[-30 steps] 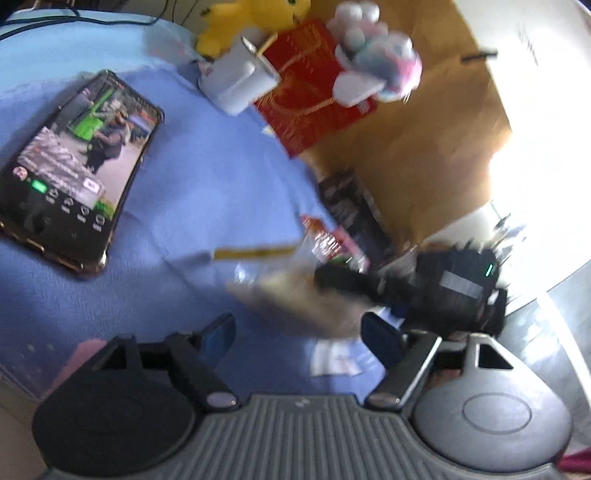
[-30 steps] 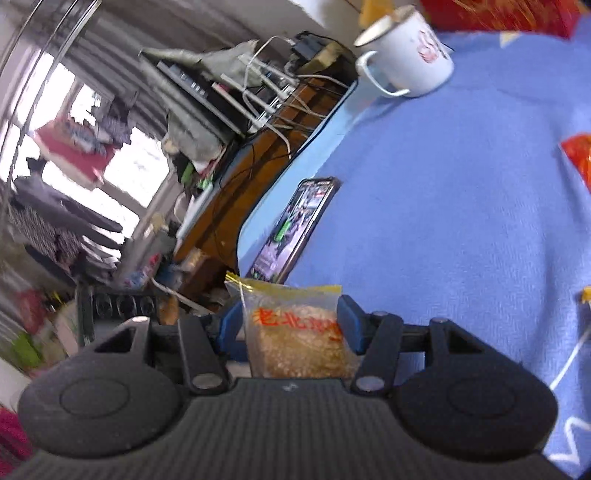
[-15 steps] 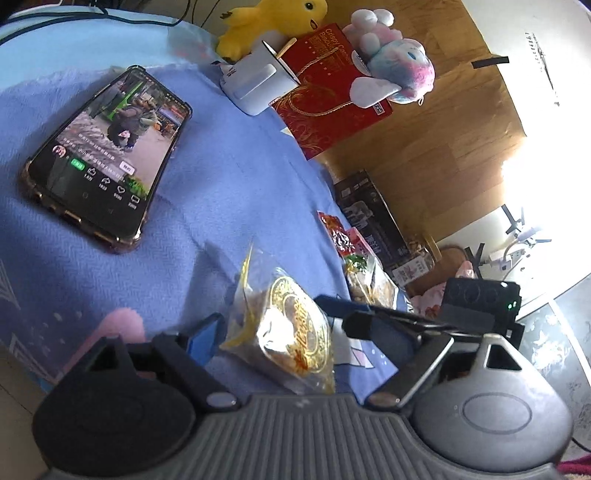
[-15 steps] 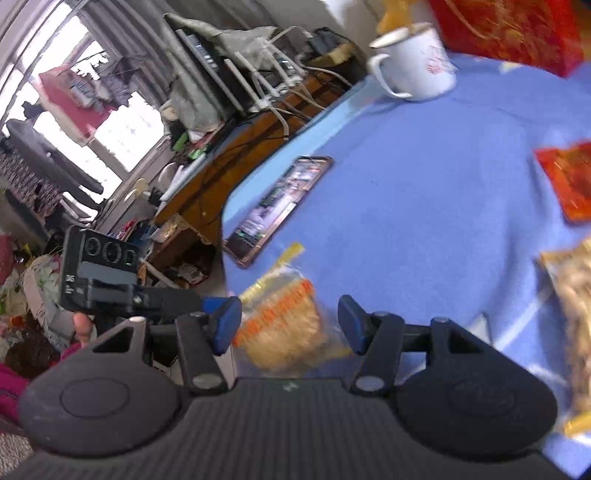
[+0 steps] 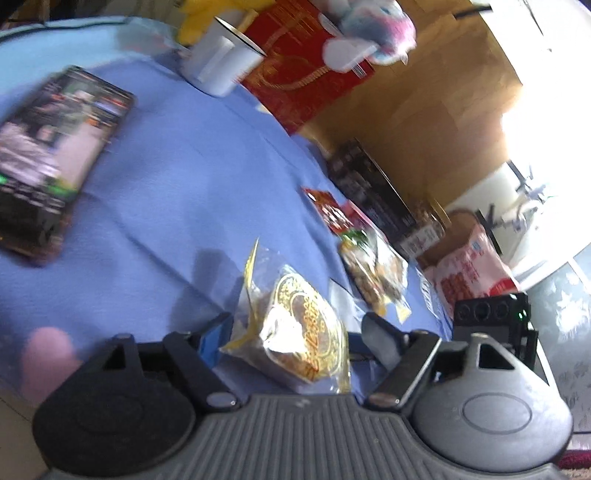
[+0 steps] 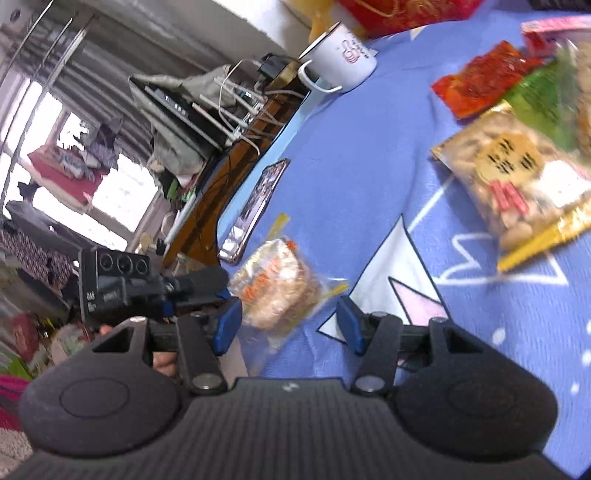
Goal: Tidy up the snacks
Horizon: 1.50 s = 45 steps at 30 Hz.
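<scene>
A clear packet with a round gold-printed cake (image 5: pixel 303 325) sits low over the blue cloth (image 5: pixel 192 166) near its front edge. My left gripper (image 5: pixel 297 336) is around it, jaws closing. Its left pad (image 5: pixel 216 339) touches the wrapper, and a small gap shows at the right finger. In the right wrist view the same packet (image 6: pixel 277 288) lies just ahead of my open right gripper (image 6: pixel 290 326), neither pad pressing it. The left gripper's finger (image 6: pixel 199 284) reaches it from the left.
A phone (image 5: pixel 55 158) lies at the left. A white mug (image 6: pixel 343 62), a red gift bag (image 5: pixel 306 66) and plush toys (image 5: pixel 373 22) stand at the back. A peanut bag (image 6: pixel 517 184), a red packet (image 6: pixel 480 81) and a green packet (image 6: pixel 543 99) lie to the right.
The cake packet was clamped between the right gripper's pads and now lies ahead of them, free. The left gripper has come in around it. Both hands have swung towards the other snacks.
</scene>
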Available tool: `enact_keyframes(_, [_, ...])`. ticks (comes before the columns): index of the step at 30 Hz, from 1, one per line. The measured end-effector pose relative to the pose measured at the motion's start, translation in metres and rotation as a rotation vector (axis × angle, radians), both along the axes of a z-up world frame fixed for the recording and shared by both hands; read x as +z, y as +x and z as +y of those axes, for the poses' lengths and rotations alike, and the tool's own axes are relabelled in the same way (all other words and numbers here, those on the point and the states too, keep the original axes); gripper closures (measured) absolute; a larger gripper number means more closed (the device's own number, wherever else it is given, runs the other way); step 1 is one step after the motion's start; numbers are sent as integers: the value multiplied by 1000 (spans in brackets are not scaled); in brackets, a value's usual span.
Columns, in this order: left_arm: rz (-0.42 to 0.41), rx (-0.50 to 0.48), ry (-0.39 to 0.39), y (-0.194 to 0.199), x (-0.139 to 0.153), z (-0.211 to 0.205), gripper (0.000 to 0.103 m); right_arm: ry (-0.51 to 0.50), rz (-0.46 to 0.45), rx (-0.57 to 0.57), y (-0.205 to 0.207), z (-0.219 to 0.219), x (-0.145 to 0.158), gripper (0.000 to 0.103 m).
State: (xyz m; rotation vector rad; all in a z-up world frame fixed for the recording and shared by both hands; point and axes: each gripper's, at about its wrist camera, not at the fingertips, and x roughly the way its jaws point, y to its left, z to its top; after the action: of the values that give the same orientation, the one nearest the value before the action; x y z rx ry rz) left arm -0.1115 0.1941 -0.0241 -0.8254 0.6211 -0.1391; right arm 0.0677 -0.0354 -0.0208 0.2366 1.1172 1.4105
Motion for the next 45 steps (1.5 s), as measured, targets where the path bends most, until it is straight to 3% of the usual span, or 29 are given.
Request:
enact_keyframes(6, [-7, -106, 38, 21, 2, -31, 26, -12, -6, -88, 3, -20, 3, 54])
enact_keyframes(17, [-9, -406, 78, 79, 9, -105, 26, 13, -48, -358, 2, -121, 4, 54])
enact_keyframes(23, [-9, -577, 128, 111, 18, -156, 26, -4, -128, -549, -6, -179, 7, 53])
enact_keyframes(26, [-27, -593, 171, 114, 26, -163, 26, -28, -214, -641, -14, -203, 11, 52])
enact_keyframes(31, [-38, -520, 164, 114, 36, -142, 25, -49, -299, -653, -26, -220, 11, 48])
enact_keyframes(37, [6, -443, 167, 120, 34, -133, 25, -38, -312, -564, -25, -217, 7, 44])
enact_keyframes(45, [20, -464, 157, 126, 25, -140, 25, -56, -332, -462, -29, -195, 8, 43])
